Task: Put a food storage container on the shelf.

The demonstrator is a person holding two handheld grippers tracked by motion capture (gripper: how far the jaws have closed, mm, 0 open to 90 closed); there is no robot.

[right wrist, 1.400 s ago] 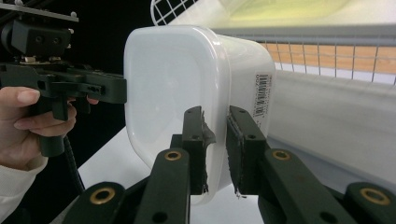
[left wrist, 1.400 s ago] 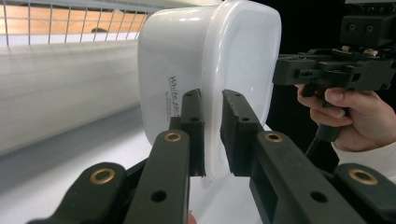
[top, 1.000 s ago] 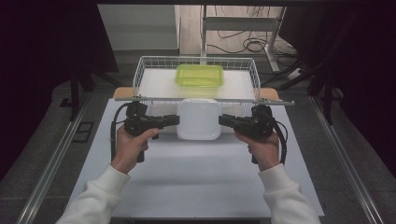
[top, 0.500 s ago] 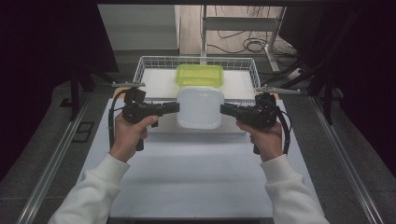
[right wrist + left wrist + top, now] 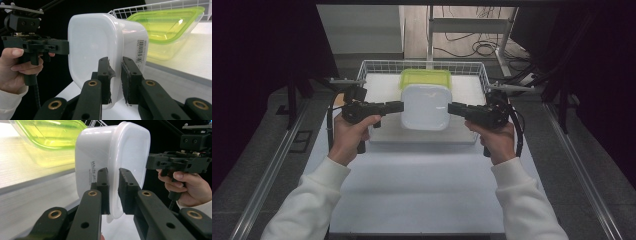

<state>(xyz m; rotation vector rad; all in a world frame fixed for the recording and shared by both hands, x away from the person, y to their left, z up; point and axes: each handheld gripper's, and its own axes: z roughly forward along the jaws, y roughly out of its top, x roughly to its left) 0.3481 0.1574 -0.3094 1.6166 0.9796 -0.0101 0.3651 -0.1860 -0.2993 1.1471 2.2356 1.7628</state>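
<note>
A white wire basket (image 5: 372,67) stands at the far end of the white desk (image 5: 422,190), holding a clear container with a yellow-green lid (image 5: 425,78) at its back, while black cables (image 5: 472,49) lie coiled on the floor beyond a metal stand (image 5: 472,25).

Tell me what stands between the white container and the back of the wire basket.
The green-lidded container sits in the wire basket directly behind the white container, which the left gripper and right gripper clamp by its rim. The basket floor to either side looks bare.
</note>
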